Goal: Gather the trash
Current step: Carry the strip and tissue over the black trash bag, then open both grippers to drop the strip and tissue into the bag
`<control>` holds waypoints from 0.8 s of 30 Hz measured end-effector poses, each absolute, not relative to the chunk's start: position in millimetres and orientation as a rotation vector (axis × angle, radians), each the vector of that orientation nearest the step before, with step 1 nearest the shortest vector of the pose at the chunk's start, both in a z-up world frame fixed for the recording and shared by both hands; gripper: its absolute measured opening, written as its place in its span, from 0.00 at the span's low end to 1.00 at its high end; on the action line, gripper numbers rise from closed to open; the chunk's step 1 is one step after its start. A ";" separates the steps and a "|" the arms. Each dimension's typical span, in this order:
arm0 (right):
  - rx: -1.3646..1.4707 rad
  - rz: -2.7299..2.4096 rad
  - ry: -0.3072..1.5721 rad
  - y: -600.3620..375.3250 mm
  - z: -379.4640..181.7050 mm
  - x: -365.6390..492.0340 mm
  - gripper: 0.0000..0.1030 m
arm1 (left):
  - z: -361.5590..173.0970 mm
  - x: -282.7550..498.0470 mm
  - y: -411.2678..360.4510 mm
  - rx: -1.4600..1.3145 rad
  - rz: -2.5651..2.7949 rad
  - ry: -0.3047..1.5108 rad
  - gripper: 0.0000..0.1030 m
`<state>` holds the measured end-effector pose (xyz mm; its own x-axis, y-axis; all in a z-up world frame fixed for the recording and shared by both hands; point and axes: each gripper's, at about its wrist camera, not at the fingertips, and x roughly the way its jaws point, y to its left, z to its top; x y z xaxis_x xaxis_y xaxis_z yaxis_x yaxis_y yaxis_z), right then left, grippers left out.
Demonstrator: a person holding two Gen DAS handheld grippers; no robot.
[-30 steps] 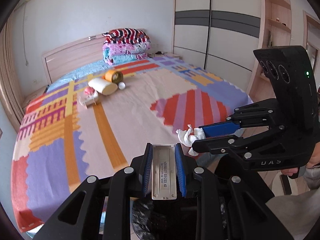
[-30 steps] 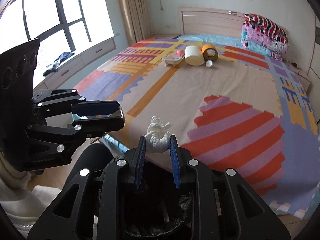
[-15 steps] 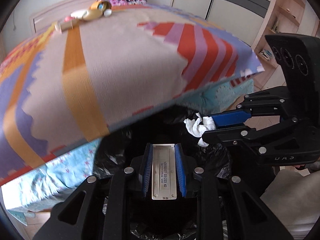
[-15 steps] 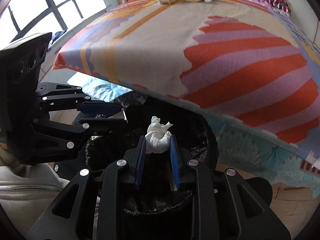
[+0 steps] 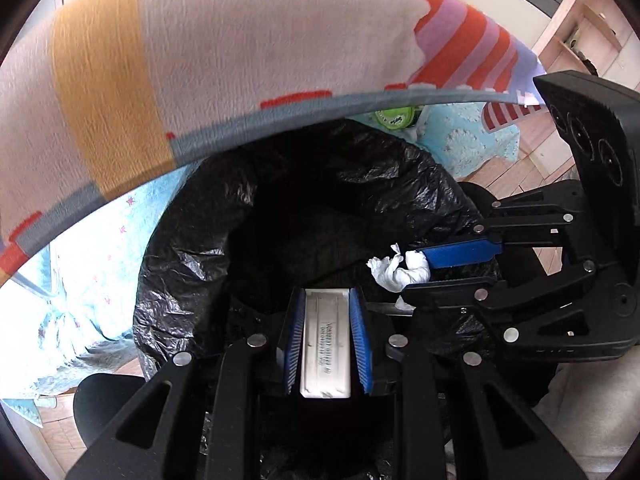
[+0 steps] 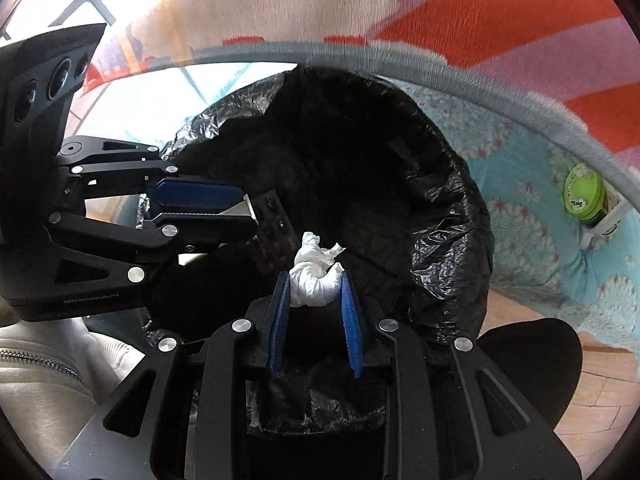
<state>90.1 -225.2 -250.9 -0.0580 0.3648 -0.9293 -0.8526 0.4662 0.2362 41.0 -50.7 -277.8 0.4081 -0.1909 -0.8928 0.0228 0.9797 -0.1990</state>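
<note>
My left gripper (image 5: pixel 326 300) is shut on a flat white plastic strip (image 5: pixel 326 344) with small print. My right gripper (image 6: pixel 314 280) is shut on a crumpled white tissue (image 6: pixel 314 280); it also shows in the left wrist view (image 5: pixel 398 270). Both grippers hang over the open mouth of a bin lined with a black trash bag (image 5: pixel 304 208), which also shows in the right wrist view (image 6: pixel 440 184). The left gripper (image 6: pixel 244 206) appears at the left of the right wrist view with the strip's end (image 6: pixel 242 210) sticking out. The bag's inside is dark.
The edge of the bed's striped blanket (image 5: pixel 200 60) overhangs the bin's far side. A light blue sheet (image 6: pixel 532 208) hangs below it. A green-lidded jar (image 6: pixel 584 196) sits under the bed edge. Wooden floor (image 5: pixel 532 156) lies to the right.
Both grippers have tilted down and moved from above the bed edge to right over the bin's mouth. Each keeps its hold on its item.
</note>
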 end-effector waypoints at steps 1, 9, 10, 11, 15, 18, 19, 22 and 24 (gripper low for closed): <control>-0.494 1.065 1.267 -225.5 -251.3 90.0 0.26 | -274.7 40.6 -52.3 -0.166 -0.136 1.143 0.22; -0.489 1.079 1.261 -224.7 -249.3 89.2 0.39 | -266.3 41.2 -55.2 -0.159 -0.118 1.147 0.43; -0.489 1.081 1.257 -224.5 -248.3 88.6 0.39 | -264.2 41.5 -54.4 -0.157 -0.115 1.137 0.47; -0.487 1.081 1.254 -223.7 -246.2 89.9 0.39 | -260.2 41.0 -53.4 -0.156 -0.119 1.126 0.47; -0.466 1.086 1.239 -224.7 -230.3 96.0 0.39 | -245.7 36.7 -53.3 -0.143 -0.130 1.093 0.47; -0.454 1.089 1.210 -228.1 -216.7 97.1 0.39 | -233.5 31.4 -52.1 -0.133 -0.132 1.066 0.47; -0.451 1.090 1.196 -229.2 -211.4 97.6 0.39 | -229.6 30.6 -53.0 -0.128 -0.131 1.056 0.47; -0.434 1.095 1.156 -231.6 -193.0 99.5 0.39 | -210.0 26.1 -46.9 -0.111 -0.130 1.019 0.47; -0.424 1.100 1.128 -234.5 -181.6 100.2 0.39 | -195.9 21.8 -44.3 -0.101 -0.127 0.988 0.47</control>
